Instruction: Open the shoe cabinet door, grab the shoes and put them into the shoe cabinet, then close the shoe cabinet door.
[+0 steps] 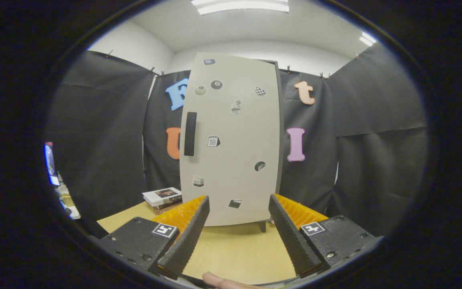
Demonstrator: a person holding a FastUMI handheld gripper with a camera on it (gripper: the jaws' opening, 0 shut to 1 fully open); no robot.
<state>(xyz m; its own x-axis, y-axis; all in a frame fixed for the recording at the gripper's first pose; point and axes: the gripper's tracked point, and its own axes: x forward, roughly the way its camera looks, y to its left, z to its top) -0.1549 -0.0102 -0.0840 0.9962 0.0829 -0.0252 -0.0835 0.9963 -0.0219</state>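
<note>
Two spread jaws, empty, shoe cabinet door [231, 140] closed just beyond.

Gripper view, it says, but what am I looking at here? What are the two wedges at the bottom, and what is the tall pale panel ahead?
A person carries a hand-held grasping tool, and the camera rides on it, looking forward along its two fingers. Those are the wedges. They stand apart with nothing between them, so the tool is open and holds nothing. Beyond them, on a wooden table, stands a shoe cabinet; the pale panel is its door, dotted with small stickers, shut, with a dark handle near its left edge. Beside the cabinet lies a small stack of books. Below the fingers, a fingertip of the person peeks in.
</note>
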